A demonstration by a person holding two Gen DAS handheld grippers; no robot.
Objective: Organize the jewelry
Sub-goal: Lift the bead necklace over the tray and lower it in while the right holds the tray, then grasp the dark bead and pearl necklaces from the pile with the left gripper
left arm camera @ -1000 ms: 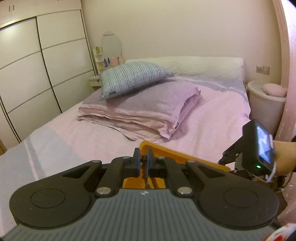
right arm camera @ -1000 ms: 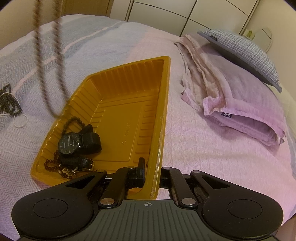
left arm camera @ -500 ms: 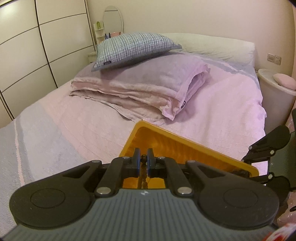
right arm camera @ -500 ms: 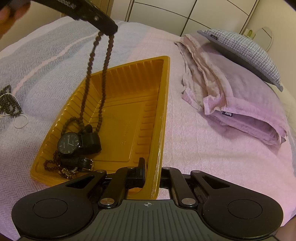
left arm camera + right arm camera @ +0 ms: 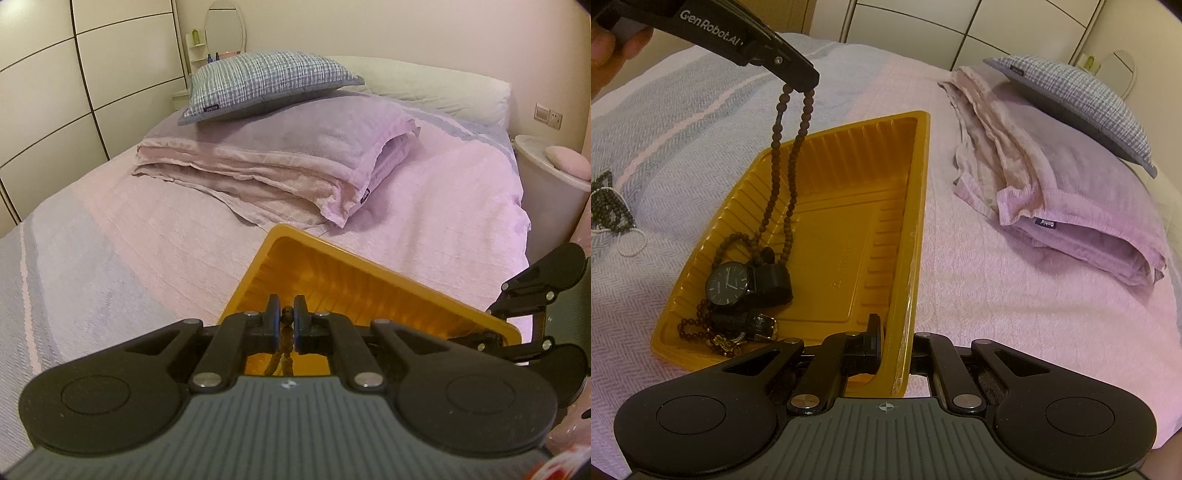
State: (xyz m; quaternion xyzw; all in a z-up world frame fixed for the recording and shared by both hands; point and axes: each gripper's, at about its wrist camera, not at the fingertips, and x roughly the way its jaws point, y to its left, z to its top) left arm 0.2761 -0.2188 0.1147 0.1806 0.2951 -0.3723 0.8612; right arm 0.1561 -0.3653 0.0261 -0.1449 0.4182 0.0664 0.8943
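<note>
Left tongs [image 5: 284,325] clenched on the bead necklace [image 5: 792,155]; only the right view shows it dangling onto the watch [image 5: 729,284]. Right tongs [image 5: 895,350] grip the yellow tray [image 5: 916,206] rim.

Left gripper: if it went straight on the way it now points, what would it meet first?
Probably the far wall of the tray, just ahead of the left gripper, which pinches the necklace. If it cleared that rim, the blanket comes next; depth is unclear.
</note>
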